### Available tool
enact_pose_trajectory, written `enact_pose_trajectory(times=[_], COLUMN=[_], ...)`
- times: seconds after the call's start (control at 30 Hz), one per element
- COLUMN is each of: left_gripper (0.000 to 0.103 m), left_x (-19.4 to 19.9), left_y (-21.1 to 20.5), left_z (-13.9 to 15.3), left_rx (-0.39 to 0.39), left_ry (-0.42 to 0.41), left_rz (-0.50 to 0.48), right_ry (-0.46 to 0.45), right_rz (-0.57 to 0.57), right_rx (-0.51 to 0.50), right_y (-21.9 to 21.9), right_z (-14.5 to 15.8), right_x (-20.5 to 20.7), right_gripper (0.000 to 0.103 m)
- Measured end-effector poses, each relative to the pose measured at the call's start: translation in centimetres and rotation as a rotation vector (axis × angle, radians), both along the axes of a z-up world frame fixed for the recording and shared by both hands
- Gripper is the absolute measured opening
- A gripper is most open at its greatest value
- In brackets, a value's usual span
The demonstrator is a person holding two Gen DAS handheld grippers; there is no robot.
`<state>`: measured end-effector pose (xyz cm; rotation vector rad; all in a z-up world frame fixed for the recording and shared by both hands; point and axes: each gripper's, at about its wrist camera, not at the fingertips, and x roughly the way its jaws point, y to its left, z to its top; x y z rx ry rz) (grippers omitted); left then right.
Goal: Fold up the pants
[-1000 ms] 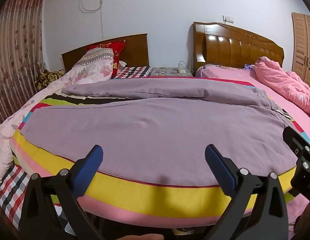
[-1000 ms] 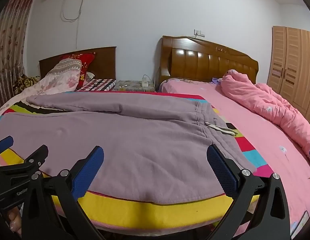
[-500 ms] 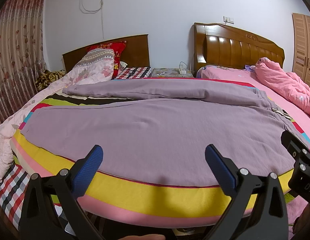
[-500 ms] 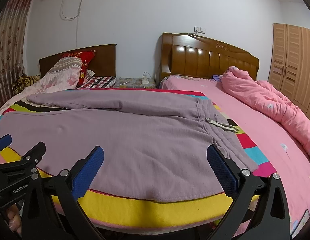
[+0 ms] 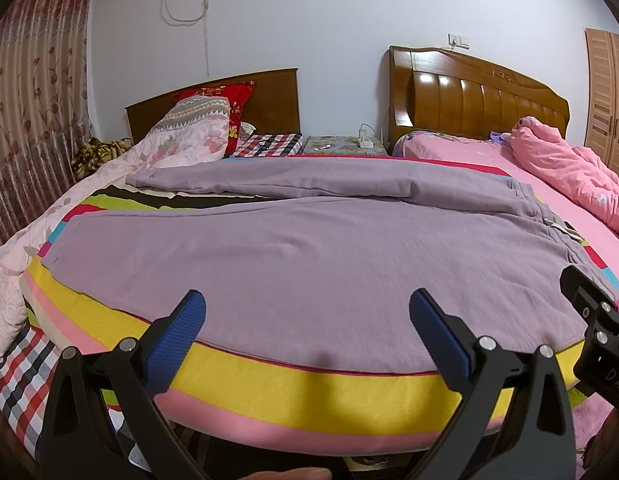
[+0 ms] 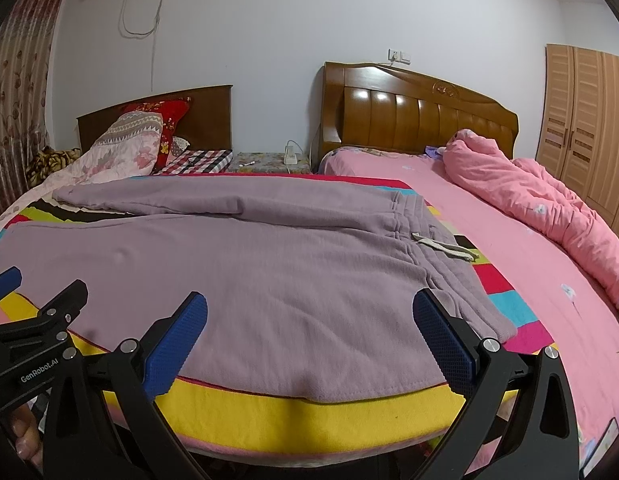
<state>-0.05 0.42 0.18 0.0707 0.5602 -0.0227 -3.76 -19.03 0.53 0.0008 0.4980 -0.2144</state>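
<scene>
Lilac sweatpants (image 5: 293, 248) lie spread flat across a striped blanket (image 5: 301, 388), legs to the left, waistband with a pale drawstring (image 6: 445, 246) to the right. They also show in the right wrist view (image 6: 269, 272). My left gripper (image 5: 307, 328) is open and empty, just short of the near hem of the pants. My right gripper (image 6: 309, 328) is open and empty, near the hem by the waistband end. Each gripper shows at the edge of the other's view.
A pink duvet (image 6: 541, 200) is heaped on the pink bed at right. Pillows (image 5: 197, 132) and a floral quilt lie at the far left. Wooden headboards (image 6: 413, 116) and a bedside table (image 6: 269, 160) stand behind. A wardrobe (image 6: 589, 136) is at far right.
Both grippers have risen and edged slightly toward the pants. Both stay open. The pants have not moved.
</scene>
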Motion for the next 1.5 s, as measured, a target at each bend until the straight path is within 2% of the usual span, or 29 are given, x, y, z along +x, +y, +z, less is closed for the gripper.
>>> enact_pose_trajectory(times=[1.5], left_gripper=[0.102], left_x=[0.23], left_y=[0.43], left_z=[-0.04], left_rx=[-0.026], left_ry=[0.0], left_rz=[0.014], right_ry=[0.02], right_rz=[0.001], right_rx=[0.006], right_y=[-0.34], right_z=[-0.18], right_x=[0.46], right_gripper=[0.099])
